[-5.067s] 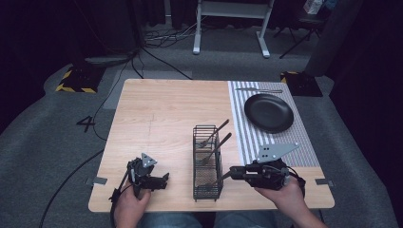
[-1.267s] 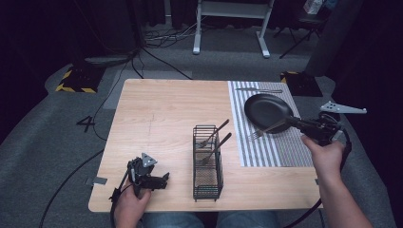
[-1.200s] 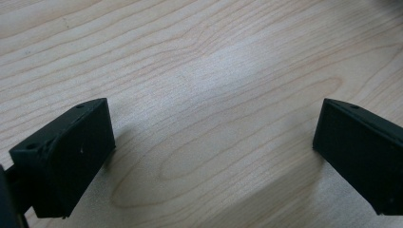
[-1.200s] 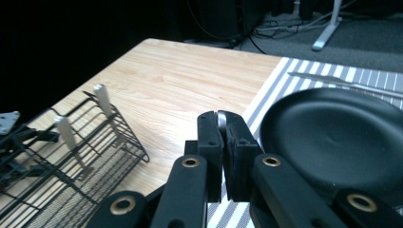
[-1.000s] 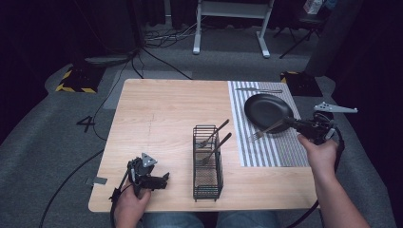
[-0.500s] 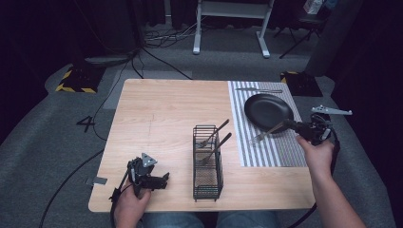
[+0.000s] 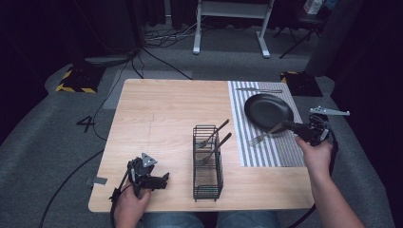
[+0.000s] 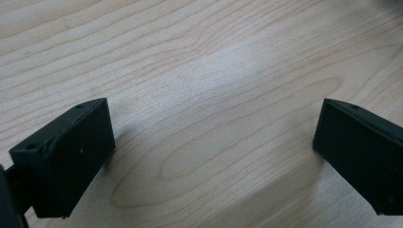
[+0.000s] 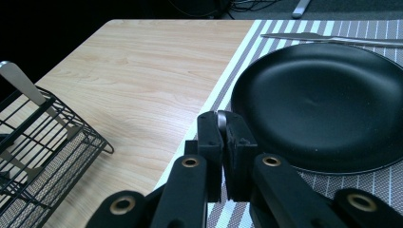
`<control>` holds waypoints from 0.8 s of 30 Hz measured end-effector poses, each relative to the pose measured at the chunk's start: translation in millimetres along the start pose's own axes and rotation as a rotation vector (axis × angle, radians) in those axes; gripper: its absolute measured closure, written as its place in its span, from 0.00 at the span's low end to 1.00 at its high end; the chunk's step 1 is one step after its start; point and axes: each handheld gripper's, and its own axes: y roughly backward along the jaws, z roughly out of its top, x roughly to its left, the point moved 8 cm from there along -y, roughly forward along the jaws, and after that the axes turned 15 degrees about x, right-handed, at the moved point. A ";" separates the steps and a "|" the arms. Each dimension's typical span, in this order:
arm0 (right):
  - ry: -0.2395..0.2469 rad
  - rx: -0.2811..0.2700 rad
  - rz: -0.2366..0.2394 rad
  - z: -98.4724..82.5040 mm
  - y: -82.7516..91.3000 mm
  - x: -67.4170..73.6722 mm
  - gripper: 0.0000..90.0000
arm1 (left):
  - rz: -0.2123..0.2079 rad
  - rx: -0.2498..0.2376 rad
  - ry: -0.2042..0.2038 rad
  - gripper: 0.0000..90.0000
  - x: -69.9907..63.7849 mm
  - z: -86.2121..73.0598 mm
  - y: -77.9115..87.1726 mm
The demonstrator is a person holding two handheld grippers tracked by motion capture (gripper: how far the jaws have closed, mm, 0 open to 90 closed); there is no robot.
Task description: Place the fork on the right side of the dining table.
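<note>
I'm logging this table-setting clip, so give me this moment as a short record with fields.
right claw: shut on fork, held over the striped placemat
fork: tines toward the mat, beside the black plate
left claw: open, nothing between its jaws, near the table front edge
wire caddy: holds two utensils
knife: lies beyond the plate

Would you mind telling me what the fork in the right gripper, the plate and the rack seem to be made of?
The fork looks like polished steel: silvery and glinting. The plate is matt black with a soft sheen, perhaps ceramic or melamine; I can't tell which. The rack appears to be thin black-coated wire, a see-through grid.
</note>
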 end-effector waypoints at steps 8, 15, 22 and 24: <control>-0.022 0.011 0.008 -1.1 -1.6 -3.7 0.96 | 0.000 0.000 0.000 0.00 0.0 0.0 0.0; -0.051 0.027 0.003 -1.2 -2.6 -12.7 0.90 | 0.000 0.000 0.000 0.00 0.0 0.0 0.0; -0.062 0.063 -0.020 -1.4 -4.9 -23.4 0.84 | -0.001 0.000 0.000 0.00 0.0 0.0 0.0; -0.068 0.068 -0.021 -1.9 -5.5 -26.6 0.83 | -0.001 0.001 0.001 0.00 -0.1 -0.1 0.0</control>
